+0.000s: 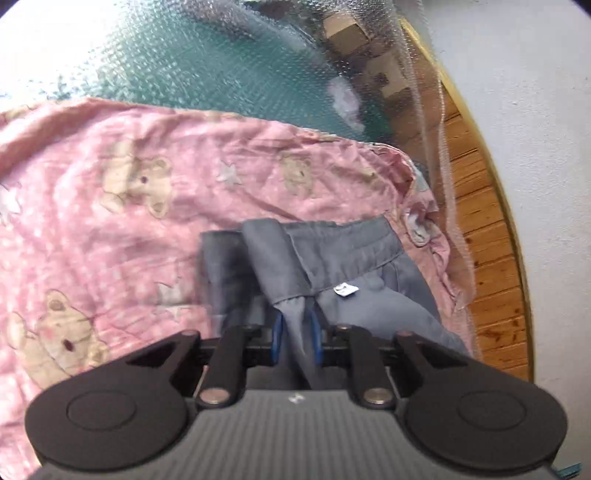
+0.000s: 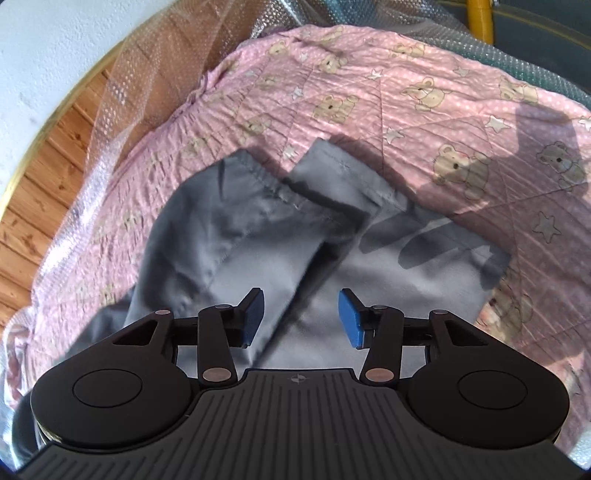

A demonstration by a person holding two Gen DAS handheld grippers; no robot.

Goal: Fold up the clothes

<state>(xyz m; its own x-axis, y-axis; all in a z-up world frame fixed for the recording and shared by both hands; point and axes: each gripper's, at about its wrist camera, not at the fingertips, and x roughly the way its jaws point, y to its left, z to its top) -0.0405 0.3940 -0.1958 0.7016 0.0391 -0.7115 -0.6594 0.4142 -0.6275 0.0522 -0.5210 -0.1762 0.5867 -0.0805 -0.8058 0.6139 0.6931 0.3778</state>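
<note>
A grey garment (image 1: 351, 258) lies partly folded on a pink quilt printed with teddy bears (image 1: 129, 206); a small white label (image 1: 345, 289) shows on it. In the left wrist view my left gripper (image 1: 296, 332) is shut on a bunched fold of this grey cloth, which rises from between the blue pads (image 1: 277, 334). In the right wrist view the grey garment (image 2: 229, 236) spreads under my right gripper (image 2: 301, 317), which stands open. A folded edge of the cloth runs below the gap between its blue pads (image 2: 349, 319), and neither pad presses on it.
The pink quilt (image 2: 406, 92) covers a surface wrapped in bubble wrap (image 1: 184, 55) over teal. A wooden floor (image 1: 487, 229) and a white wall (image 1: 535, 110) border the quilt's edge. A yellow pole (image 2: 478, 18) stands at the far side.
</note>
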